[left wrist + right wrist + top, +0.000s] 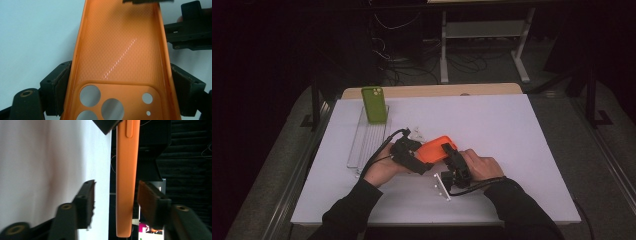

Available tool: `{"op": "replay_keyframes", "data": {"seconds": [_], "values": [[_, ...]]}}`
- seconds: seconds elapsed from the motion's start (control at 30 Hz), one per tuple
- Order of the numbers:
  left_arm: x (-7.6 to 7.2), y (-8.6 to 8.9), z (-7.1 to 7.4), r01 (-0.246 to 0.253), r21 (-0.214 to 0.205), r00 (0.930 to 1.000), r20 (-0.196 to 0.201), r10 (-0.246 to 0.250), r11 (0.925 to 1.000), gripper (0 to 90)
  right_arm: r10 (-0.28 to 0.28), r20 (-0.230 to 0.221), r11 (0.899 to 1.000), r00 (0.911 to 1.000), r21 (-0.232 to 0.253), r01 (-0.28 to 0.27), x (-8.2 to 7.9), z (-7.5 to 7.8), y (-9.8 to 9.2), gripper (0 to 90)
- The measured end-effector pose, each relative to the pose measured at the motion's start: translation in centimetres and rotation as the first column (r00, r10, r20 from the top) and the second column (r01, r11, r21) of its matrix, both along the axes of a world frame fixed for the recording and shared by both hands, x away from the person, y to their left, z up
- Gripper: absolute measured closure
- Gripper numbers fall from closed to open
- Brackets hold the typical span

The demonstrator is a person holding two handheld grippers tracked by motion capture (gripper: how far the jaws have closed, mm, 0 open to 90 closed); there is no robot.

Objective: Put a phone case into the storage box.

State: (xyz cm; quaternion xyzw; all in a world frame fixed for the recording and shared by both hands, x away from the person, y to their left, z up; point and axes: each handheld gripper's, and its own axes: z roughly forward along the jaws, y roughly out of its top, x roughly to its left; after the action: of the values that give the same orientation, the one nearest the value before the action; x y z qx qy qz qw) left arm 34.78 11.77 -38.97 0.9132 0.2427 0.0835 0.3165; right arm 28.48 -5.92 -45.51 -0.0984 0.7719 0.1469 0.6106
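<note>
Orange phone case held above the middle of the white table, between both hands. Soft, rubbery-looking shell with raised side walls and rounded corners; inner face covered in a fine dotted weave with a glossy streak of reflected light; squared camera panel pierced by three large round holes and two small ones.

Left gripper clamped on the phone case: in the left gripper view, black jaws with dark padded faces pressed against both long side walls near the camera end. Left hand wrapped around its handle, dark sleeve below.

Right gripper at the case's other end, gripped by the right hand. In the right gripper view, case seen edge-on as a thin orange strip with a raised side button, standing between the two ribbed black pads; clear gap on the left side, right pad close to the edge, so jaws parted, not pinching.

Green phone case, matte with a camera cutout, leaning upright at the far end of a clear ribbed plastic rack on the table's left. Small white plastic bits lying just under the right gripper.
</note>
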Motion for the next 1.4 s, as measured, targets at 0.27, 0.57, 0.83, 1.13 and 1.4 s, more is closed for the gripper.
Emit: {"op": "replay_keyframes", "data": {"seconds": [0.27,0.57,0.83,1.13,1.4], "values": [[-0.1,-0.1,0.0,0.003,0.0,1.0,-0.003,-0.003,1.0,15.8,0.039,0.017,0.999,0.9991,-0.01,-0.038,-0.2,0.2,0.0,72.1],[-0.1,0.1,-0.1,0.003,-0.027,0.9998,0.022,-0.003,0.9996,13.7,0.041,0.025,0.999,0.9988,-0.012,-0.041,-0.3,0.3,0.1,77.6],[0.0,0.9,0.5,-0.005,-0.077,1.0,-0.001,0.005,0.997,0.0,0.031,-0.004,1.0,0.9995,0.002,-0.031,-0.2,0.5,-0.1,77.7],[0.2,2.0,0.8,0.0,-0.125,1.0,0.005,0.0,0.9922,0.0,-0.024,-0.078,0.995,0.9967,0.097,0.031,0.4,1.4,-1.2,77.8],[0.3,2.2,0.8,0.024,-0.105,0.9995,0.021,-0.022,0.9942,0.0,-0.055,-0.247,0.966,0.9674,0.234,0.114,0.9,2.4,-2.4,77.8]]}}
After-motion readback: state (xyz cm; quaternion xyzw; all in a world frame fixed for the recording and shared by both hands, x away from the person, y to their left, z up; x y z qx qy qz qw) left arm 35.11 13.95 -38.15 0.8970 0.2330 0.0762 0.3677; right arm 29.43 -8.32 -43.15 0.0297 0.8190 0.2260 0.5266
